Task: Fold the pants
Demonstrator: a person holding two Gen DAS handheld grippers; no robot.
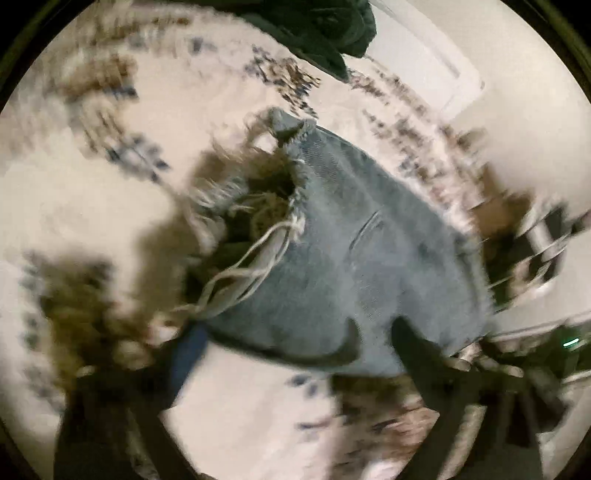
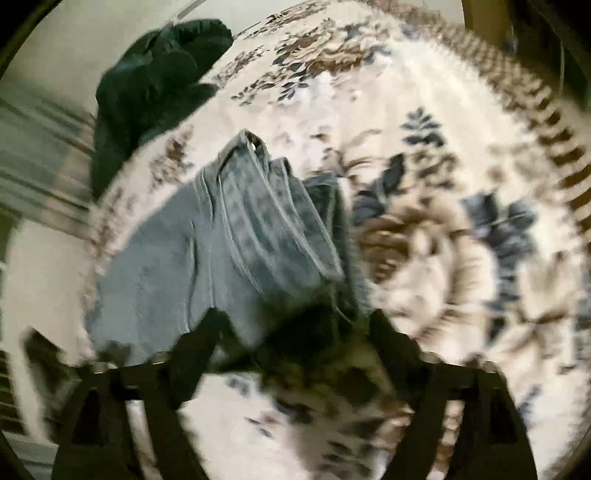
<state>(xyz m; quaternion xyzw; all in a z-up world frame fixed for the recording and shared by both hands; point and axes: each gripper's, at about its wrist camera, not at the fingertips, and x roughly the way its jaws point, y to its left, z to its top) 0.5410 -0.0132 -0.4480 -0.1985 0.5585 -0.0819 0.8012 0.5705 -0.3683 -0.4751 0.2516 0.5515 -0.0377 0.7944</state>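
Light blue denim pants (image 1: pixel 354 258) lie on a floral rug, with a frayed hem and white threads (image 1: pixel 255 258) toward the left. My left gripper (image 1: pixel 291 343) is open, its black fingers (image 1: pixel 417 347) spread over the near edge of the denim. In the right wrist view the same pants (image 2: pixel 221 251) lie bunched in folds. My right gripper (image 2: pixel 295 332) is open, its fingers (image 2: pixel 207 332) set wide at the near edge of the cloth. Both views are blurred by motion.
A cream rug with brown and blue flowers (image 2: pixel 443 240) covers the floor. A dark green garment (image 2: pixel 155 81) lies heaped at the rug's far edge and also shows in the left wrist view (image 1: pixel 325 29). White wall and baseboard (image 1: pixel 443 62) lie beyond.
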